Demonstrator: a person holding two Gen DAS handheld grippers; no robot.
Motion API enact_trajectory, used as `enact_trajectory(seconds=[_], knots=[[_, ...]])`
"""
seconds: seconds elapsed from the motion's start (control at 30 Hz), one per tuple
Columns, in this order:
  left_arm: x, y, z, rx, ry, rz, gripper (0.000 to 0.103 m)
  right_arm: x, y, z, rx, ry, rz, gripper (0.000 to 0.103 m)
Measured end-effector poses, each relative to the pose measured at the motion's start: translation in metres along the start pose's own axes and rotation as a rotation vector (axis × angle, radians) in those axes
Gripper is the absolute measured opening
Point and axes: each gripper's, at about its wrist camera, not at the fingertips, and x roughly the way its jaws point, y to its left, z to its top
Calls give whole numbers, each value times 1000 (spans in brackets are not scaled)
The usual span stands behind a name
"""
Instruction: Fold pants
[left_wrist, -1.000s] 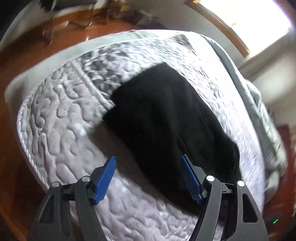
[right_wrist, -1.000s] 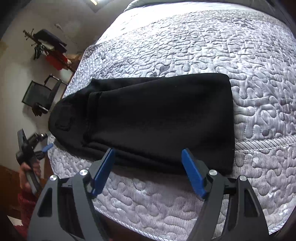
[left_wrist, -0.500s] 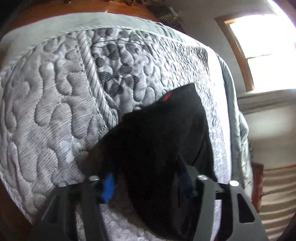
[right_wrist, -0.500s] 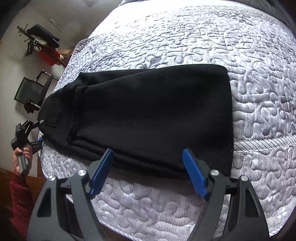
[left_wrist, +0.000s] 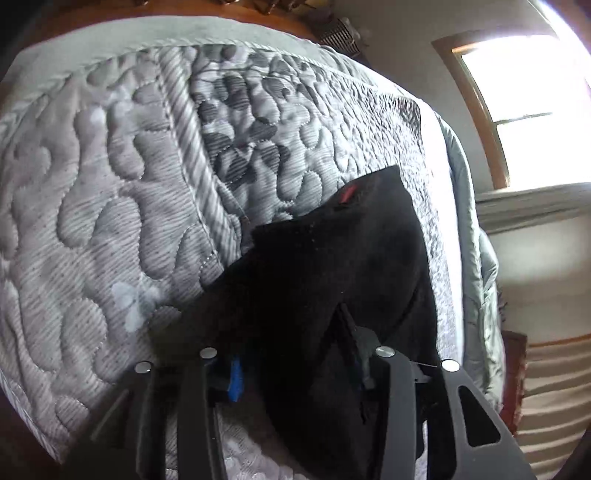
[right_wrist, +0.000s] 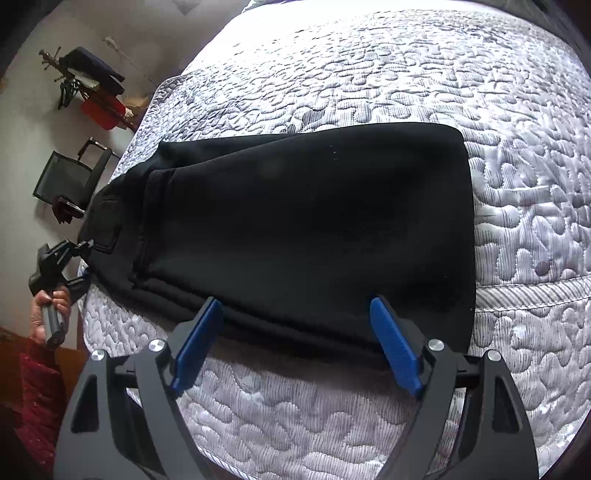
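Two hand-held tools work over one pair of black fleece pants, which lies folded lengthwise into a long flat band on the grey-white quilted bedspread of the bed, running along the near edge. The left tool is at the bed's corner, over the end of the pants; black cloth fills the gap between its fingers, one blue pad just showing beside it, so it looks clenched on the fabric, though the cloth hides the contact. From the right wrist view this tool sits at the far left end of the pants, gripped by a hand. The right tool hovers released, blue fingers spread wide just above the near long edge of the pants.
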Motion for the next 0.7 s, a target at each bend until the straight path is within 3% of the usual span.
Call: enact_trajectory(seconds=[0.1,0.33,0.47,0.7], knots=[[-14,-7,-7,26,-41,-37,23,-3,-2,0,12,-3,17,82],[-41,-44,-18,113,-138,-113,17,-17,-5,0,37,-19,40,82],[-55,-86,-39,283,-202,-123,16,-29,-11,-1,58,-37,45,82],[-67,-153,-91,560,-234,-136,16,-37,-22,-5,87,-51,59,82]])
